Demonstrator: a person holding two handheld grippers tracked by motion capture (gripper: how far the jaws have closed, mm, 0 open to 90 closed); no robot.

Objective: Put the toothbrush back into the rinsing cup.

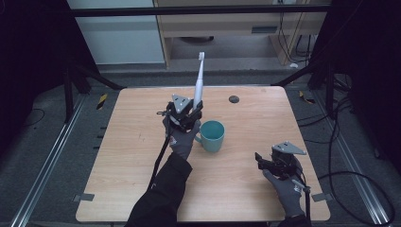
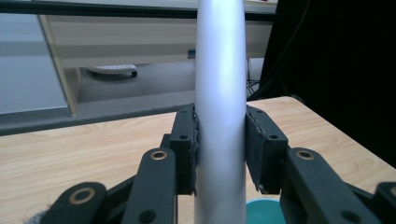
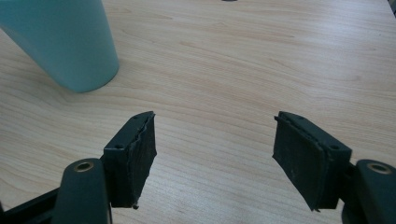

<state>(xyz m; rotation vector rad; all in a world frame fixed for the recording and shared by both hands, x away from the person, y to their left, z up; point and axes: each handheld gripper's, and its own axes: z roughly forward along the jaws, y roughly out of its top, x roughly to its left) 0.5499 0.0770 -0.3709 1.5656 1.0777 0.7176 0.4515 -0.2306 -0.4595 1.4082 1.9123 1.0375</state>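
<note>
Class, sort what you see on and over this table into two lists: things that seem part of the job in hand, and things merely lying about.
Likely in the job:
- toothbrush, upright, clamped in the left gripper
- teal mug, beside it
- right gripper, jaws open, empty

Lying about:
- dark round disc near the table's far edge

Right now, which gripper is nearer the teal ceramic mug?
Left. The left gripper, clamped on the white electric toothbrush, hovers just beside the teal ceramic mug; the open right gripper sits apart toward the table's near right corner.
</note>
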